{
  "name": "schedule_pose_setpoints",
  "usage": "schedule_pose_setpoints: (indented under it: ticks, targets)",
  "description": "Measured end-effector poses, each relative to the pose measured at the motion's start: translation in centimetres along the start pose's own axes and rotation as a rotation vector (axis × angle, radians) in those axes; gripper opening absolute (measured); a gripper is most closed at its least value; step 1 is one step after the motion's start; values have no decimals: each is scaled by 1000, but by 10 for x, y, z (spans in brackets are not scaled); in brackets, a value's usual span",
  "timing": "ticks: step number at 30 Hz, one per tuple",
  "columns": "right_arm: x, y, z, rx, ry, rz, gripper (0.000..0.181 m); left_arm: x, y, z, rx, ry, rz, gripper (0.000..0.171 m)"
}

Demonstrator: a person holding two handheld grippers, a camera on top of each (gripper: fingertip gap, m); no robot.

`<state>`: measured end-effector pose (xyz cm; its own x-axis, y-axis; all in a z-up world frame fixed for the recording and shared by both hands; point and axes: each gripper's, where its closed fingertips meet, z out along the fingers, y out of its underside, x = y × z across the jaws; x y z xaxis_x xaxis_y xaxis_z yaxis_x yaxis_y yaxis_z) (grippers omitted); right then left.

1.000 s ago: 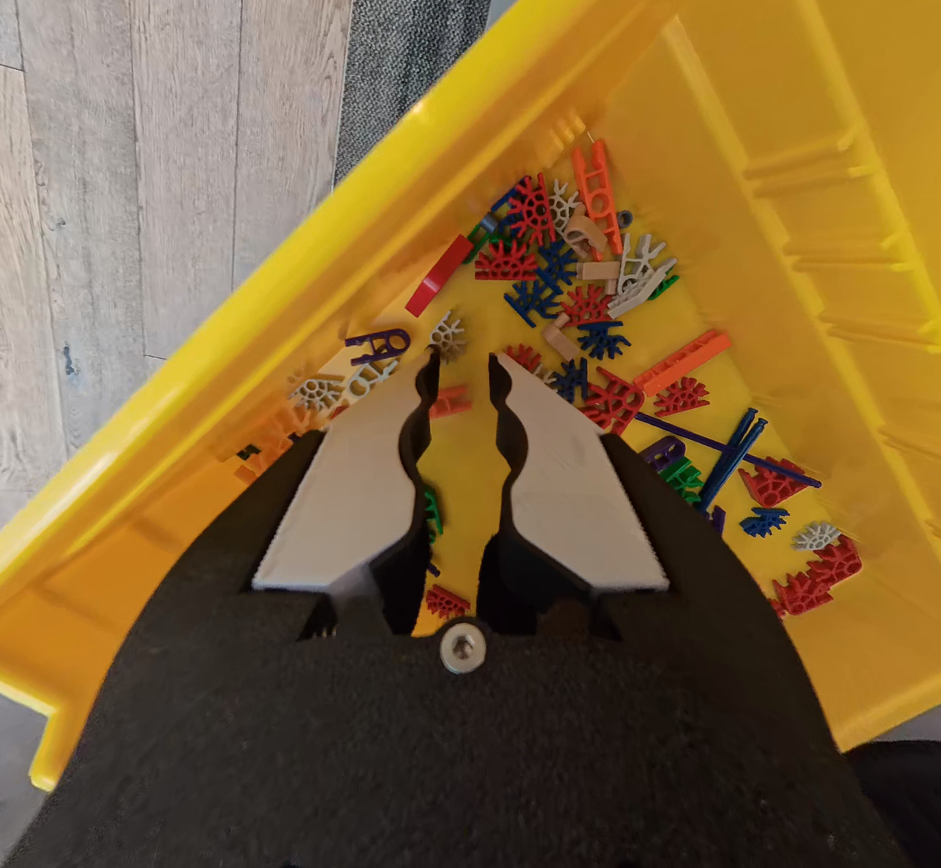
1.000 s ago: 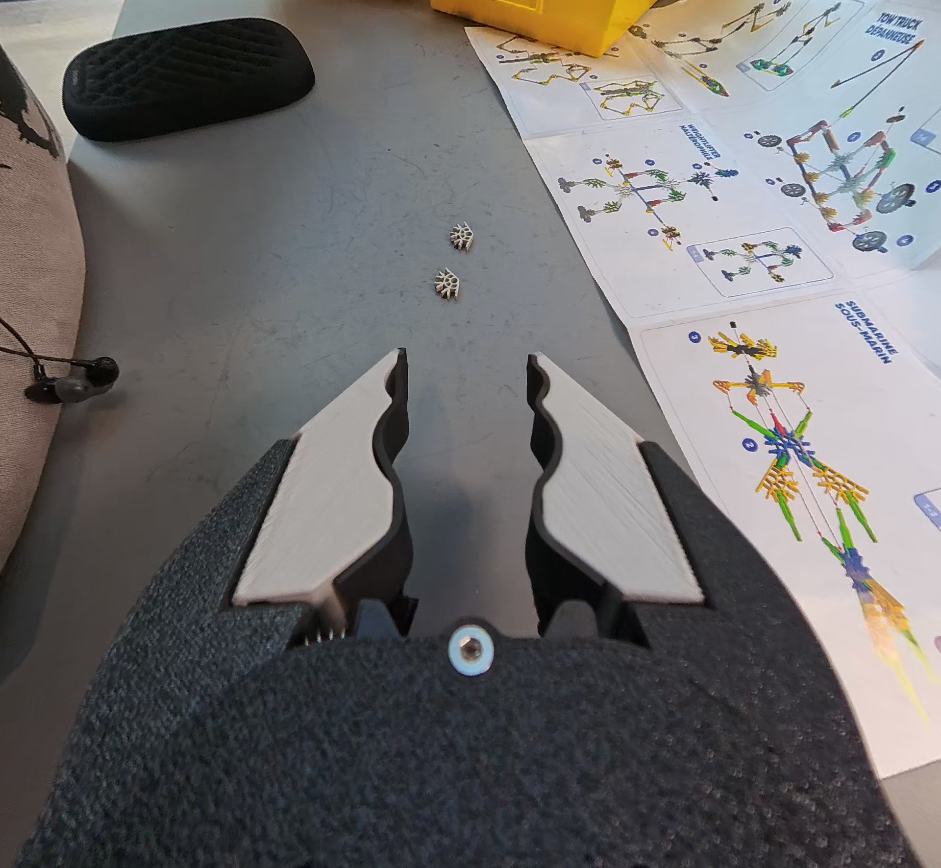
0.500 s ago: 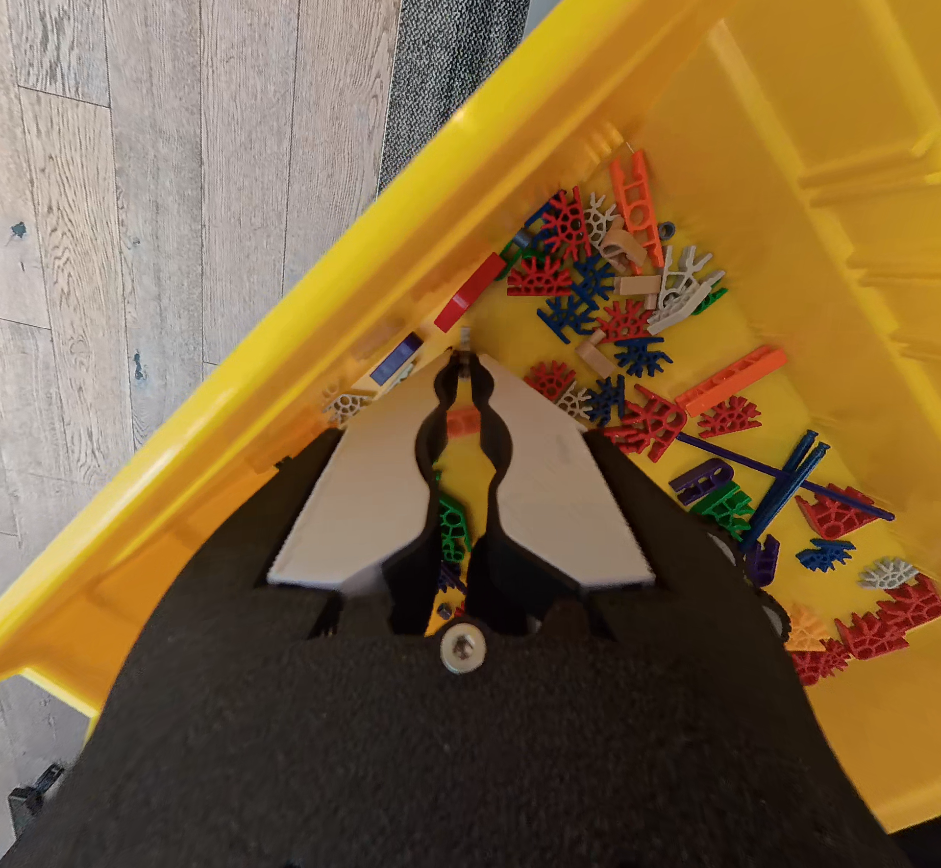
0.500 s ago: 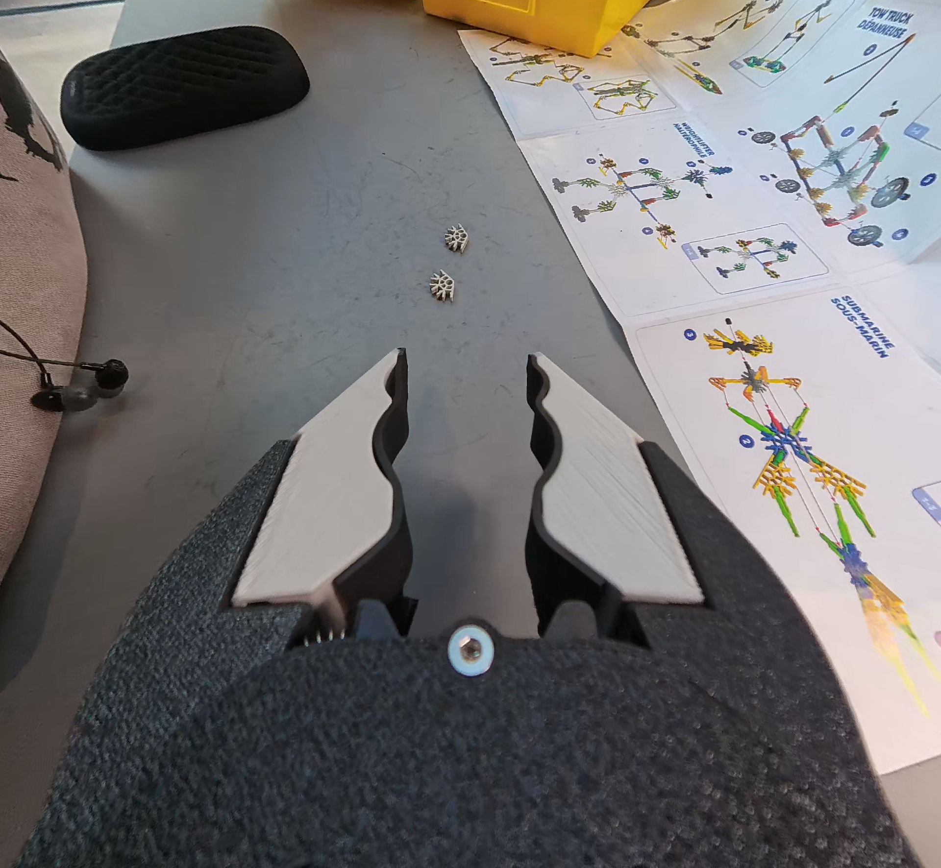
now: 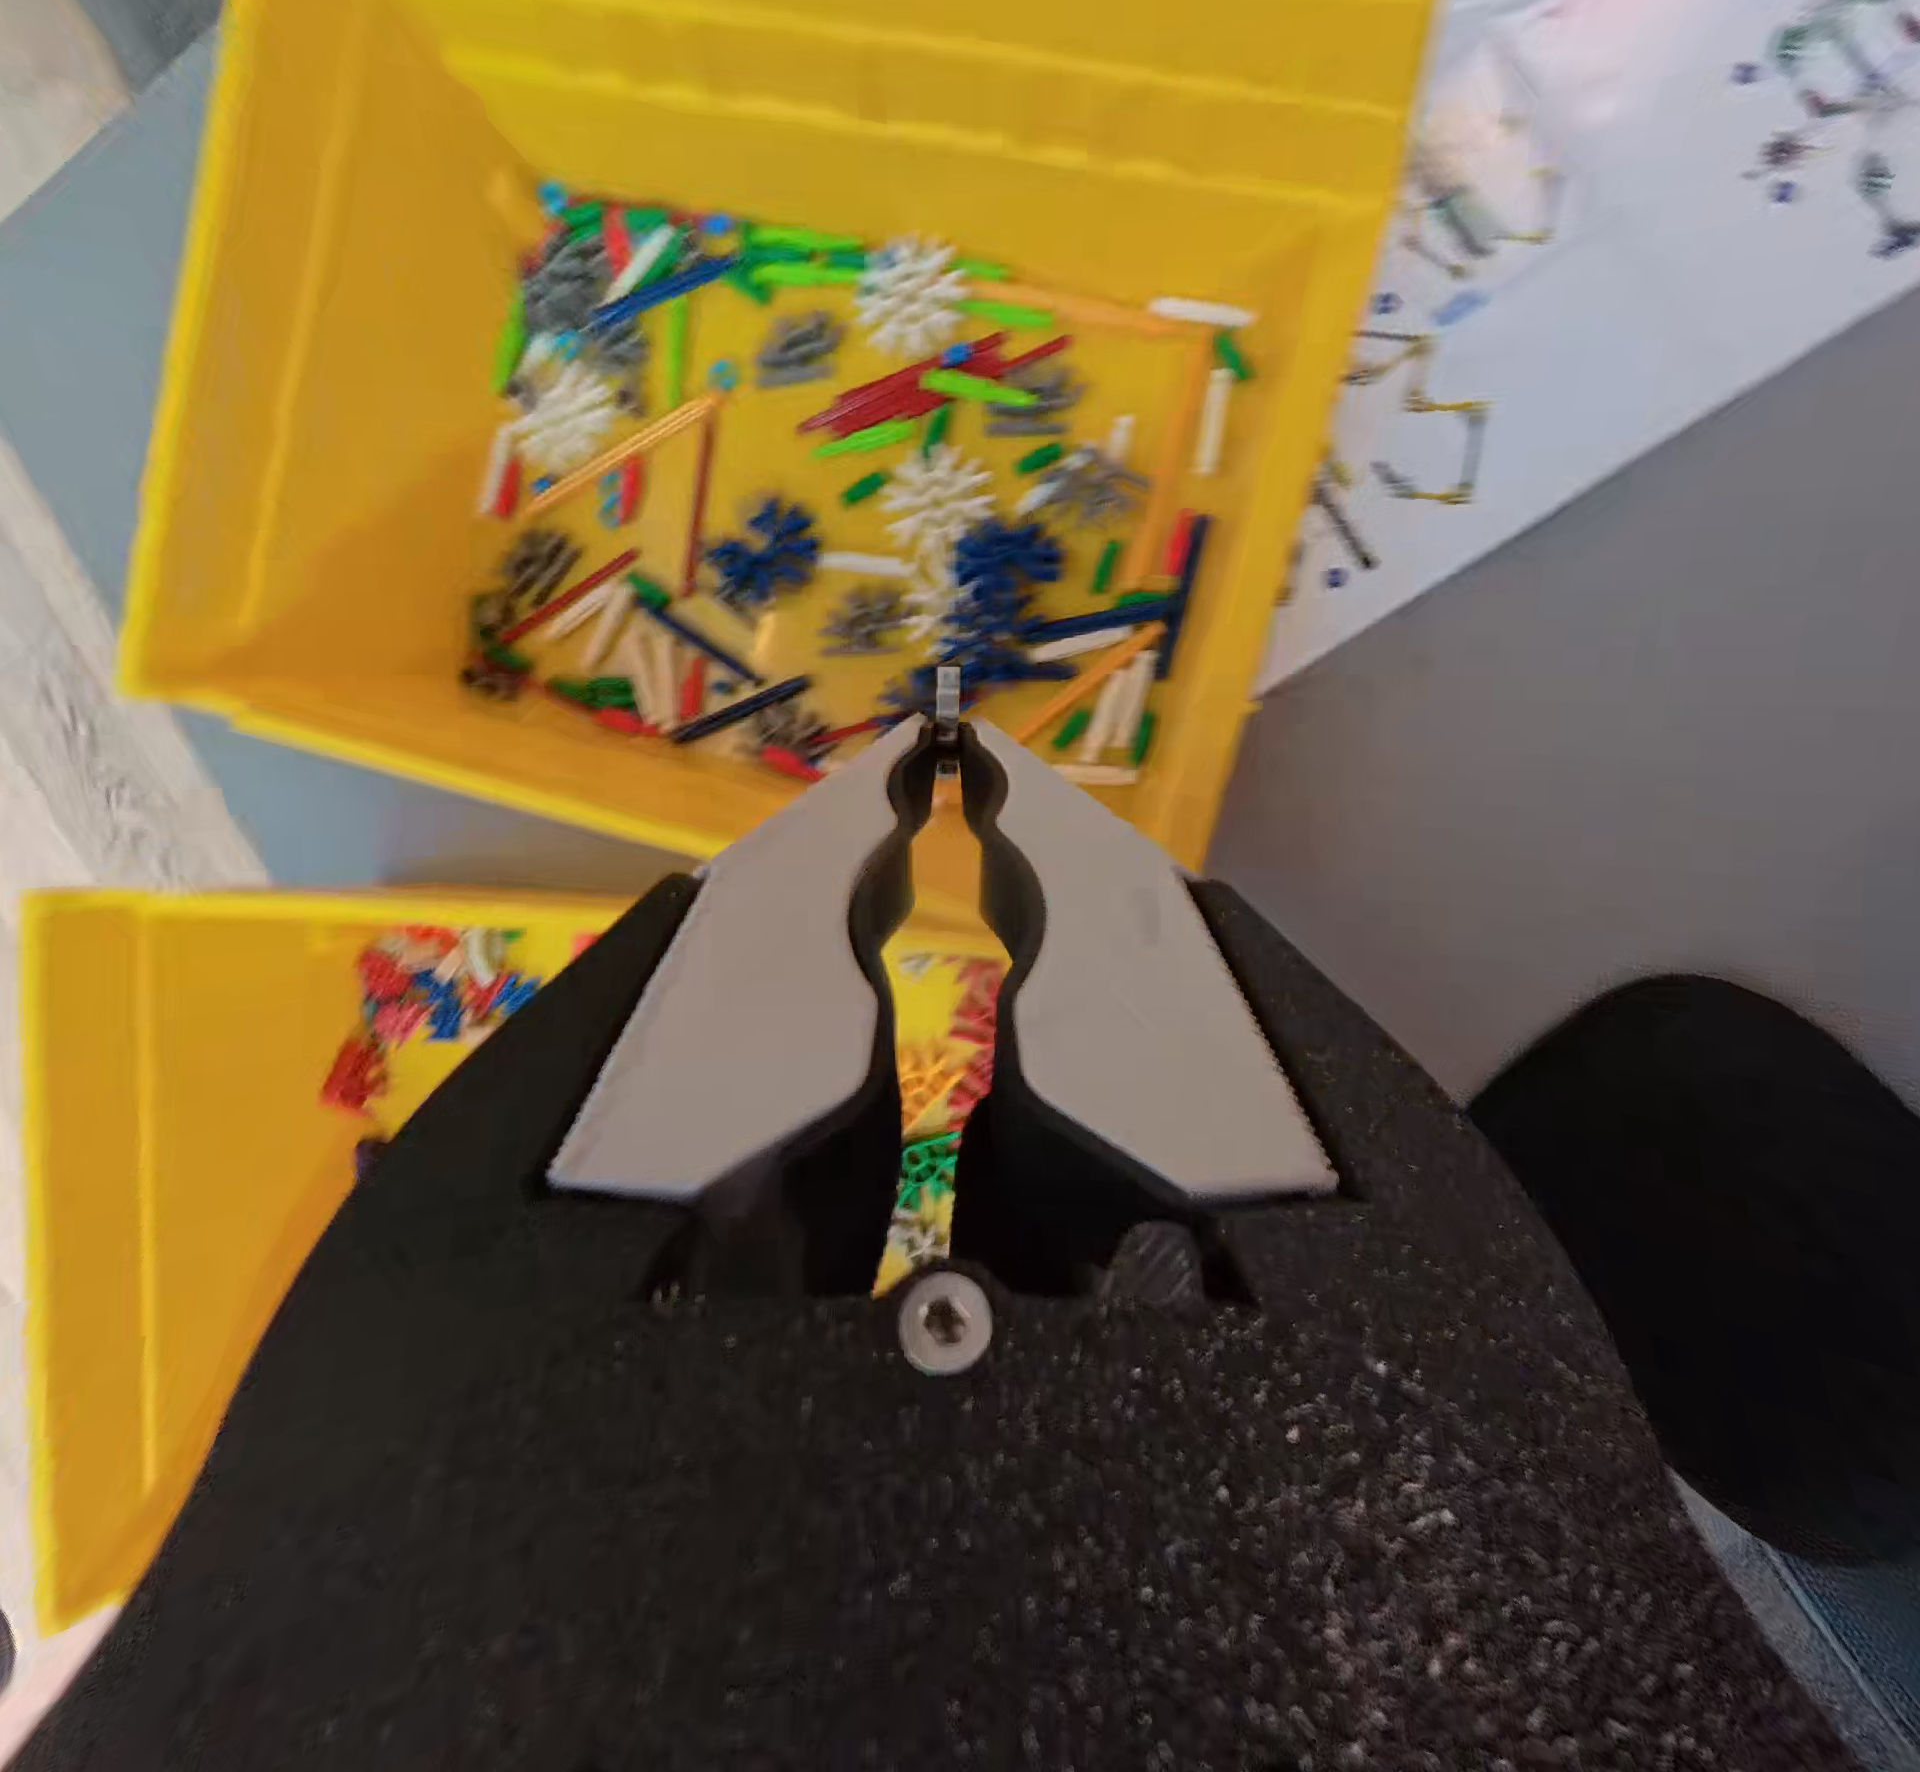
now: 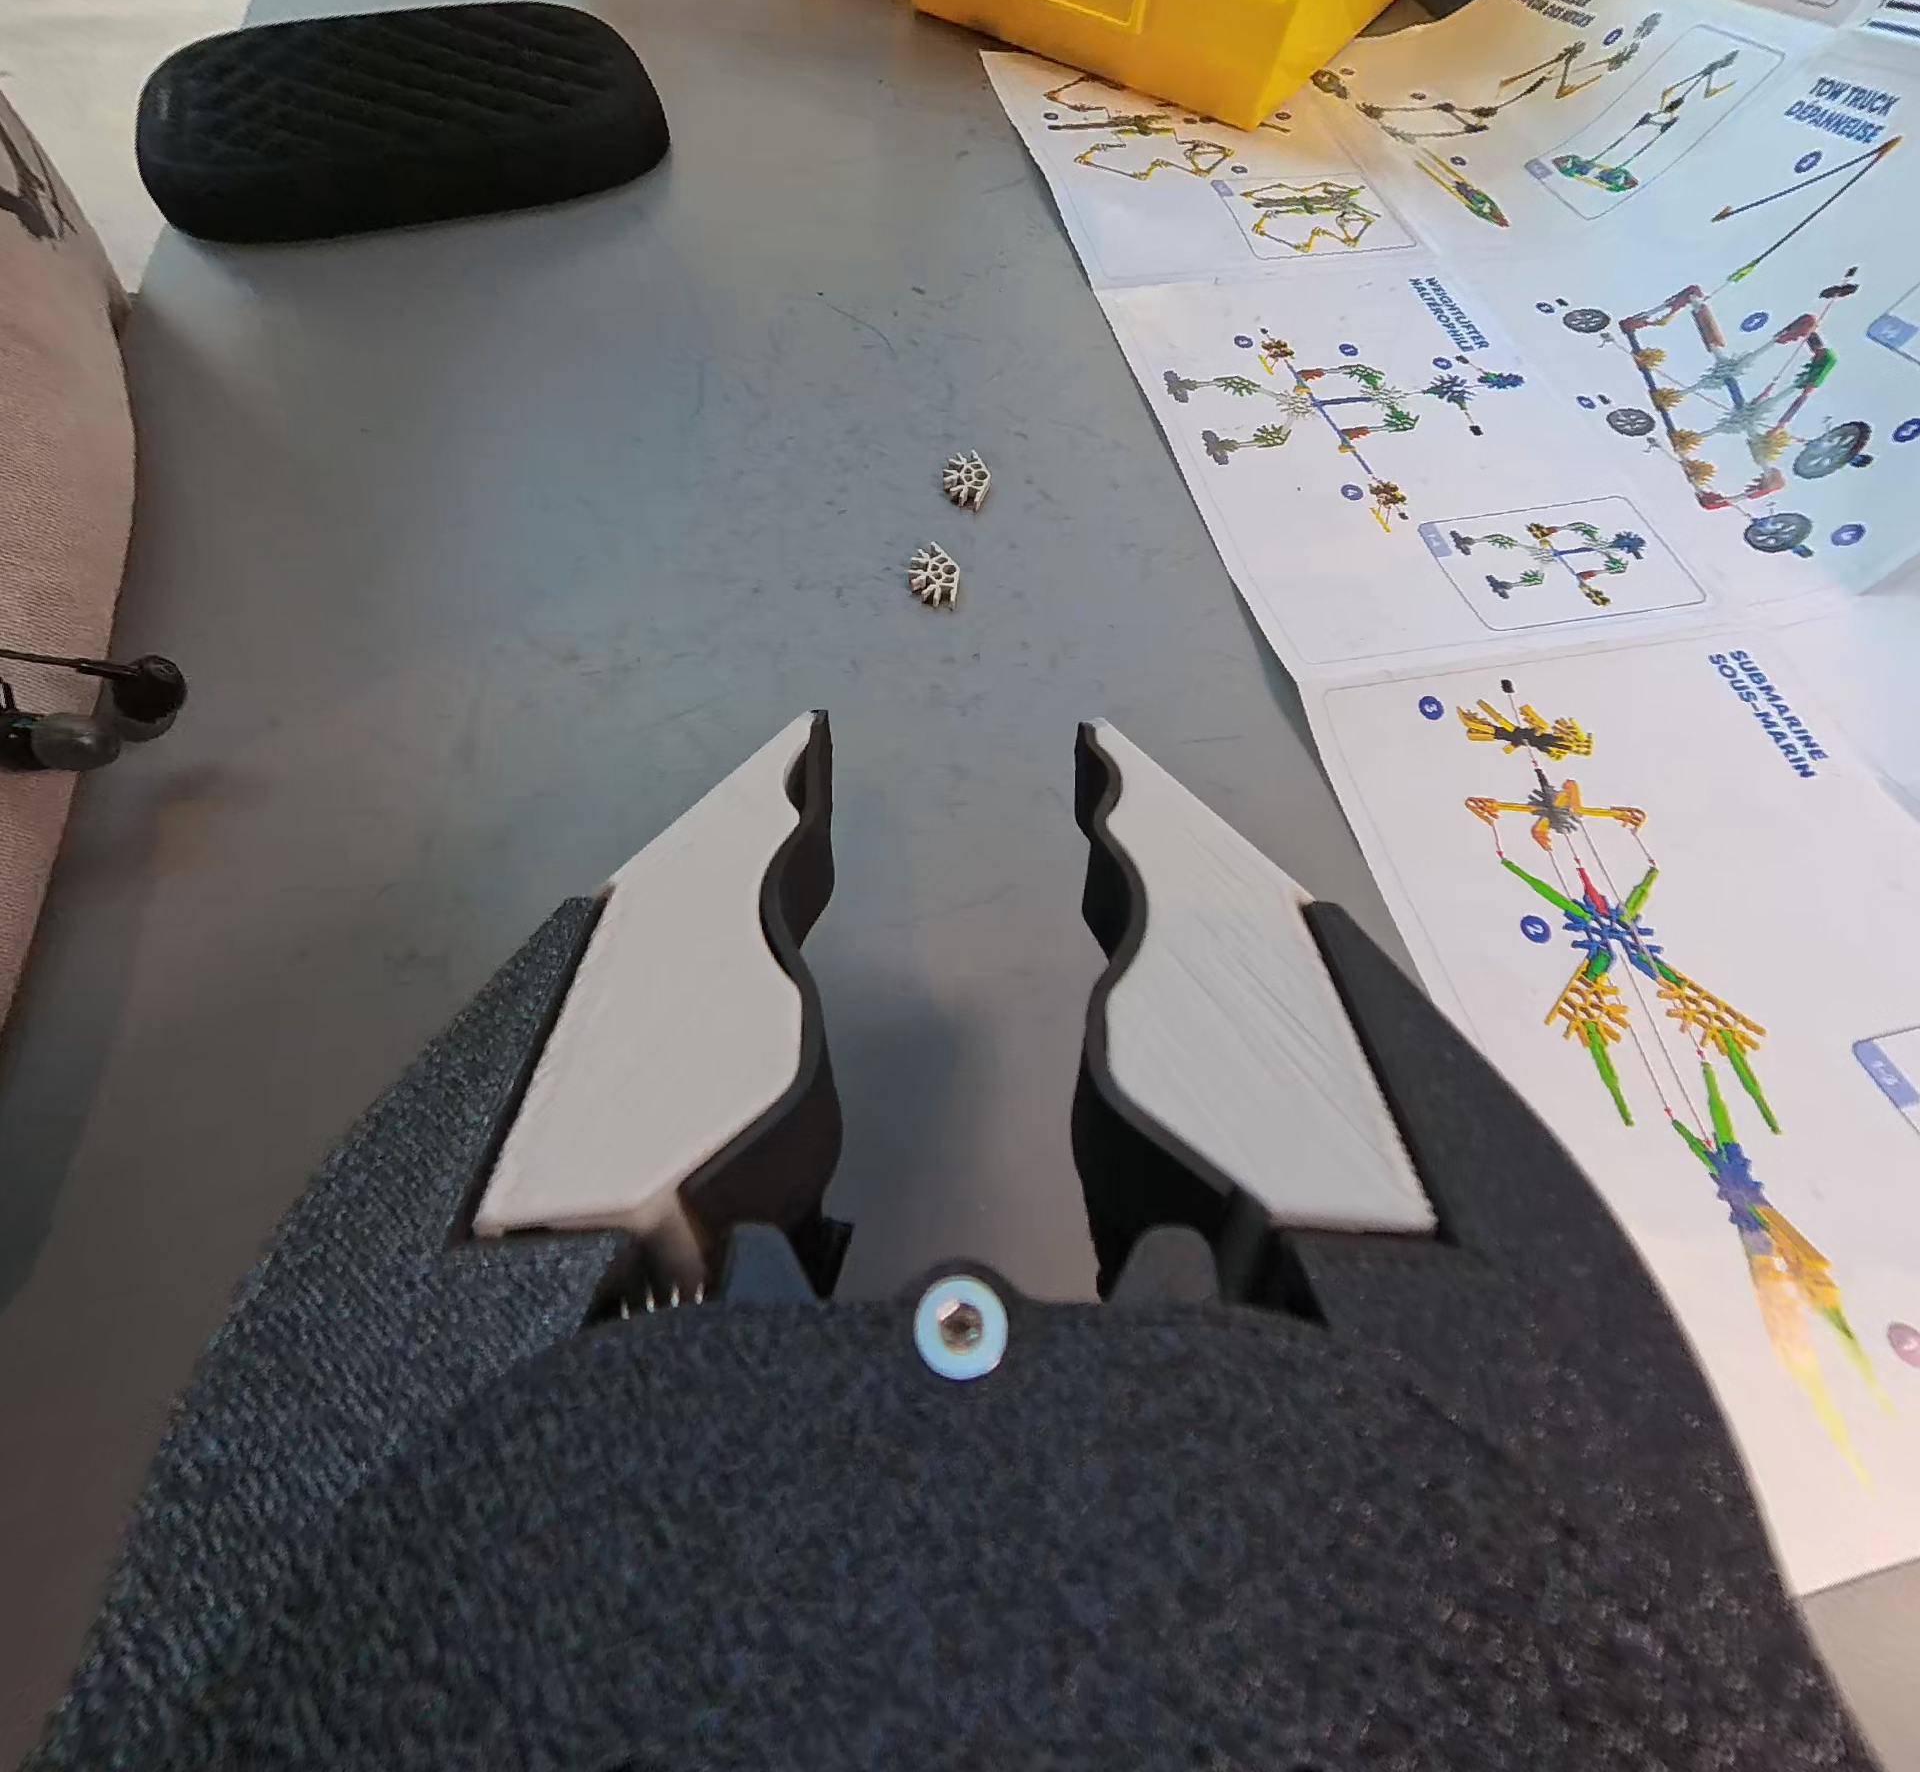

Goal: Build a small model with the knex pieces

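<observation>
My left gripper is pinched closed on a small grey piece that stands up edge-on from between the tips, so I cannot make out its full shape. It hangs in the air above the two yellow bins. The near yellow bin, partly hidden under my gripper, holds red, orange and green connector pieces. The far yellow bin, just beyond it, holds rods and snowflake-shaped connectors in white, blue, grey and green. This view is blurred, so finer detail is lost.

My right gripper hangs just over the grey table with its jaws wide apart and nothing between them. Taking this gripper as my landmark, two grey connectors lie straight ahead of it, apart from the tips: the nearer connector first, the farther connector just beyond, close together but not touching. To its right the instruction sheet spreads along the table. To its left, at the table's edge, lie black earbuds. Farther off on the left sits a black padded rest, and farthest ahead the two bins stand side by side.

As far as I can judge, two grey pieces are laid out on the table and one more is lifted out in my grip, not yet set down.
</observation>
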<state>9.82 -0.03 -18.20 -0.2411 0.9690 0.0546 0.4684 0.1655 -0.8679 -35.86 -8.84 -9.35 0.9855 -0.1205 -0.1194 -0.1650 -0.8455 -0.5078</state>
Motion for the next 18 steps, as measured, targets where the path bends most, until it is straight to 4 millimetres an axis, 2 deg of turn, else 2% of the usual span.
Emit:
schedule_pose_setpoints:
  ticks: [2, 5, 7, 9, 12, 14, 16, 18]
  targets:
    - [0, 0, 0, 3, 6, -5, 46, 82, -20, 11, 44, 137, 144, 4]
    - [2, -2, -2, 17, 23, -11, 49, 191, -27, 39, 66, 335, 284, 4]
    - [2, -2, -3, 18, 33, -17, 53, 245, -28, 62, 80, 440, 322, 4]
    - [4, 1, -3, 5, 48, -25, 57, 288, -27, 85, 74, 531, 334, 4]
    - [5, 3, -2, -11, 58, -35, 60, 320, -24, 112, 44, 582, 345, 4]
    - [5, 4, -2, -13, 60, -43, 60, 331, -22, 119, 24, 608, 340, 12]
    - [4, 5, -2, -21, 57, -51, 61, 332, -23, 119, 28, 610, 341, 18]
    - [2, 7, -1, -33, 52, -61, 61, 323, -27, 112, 56, 596, 323, 22]
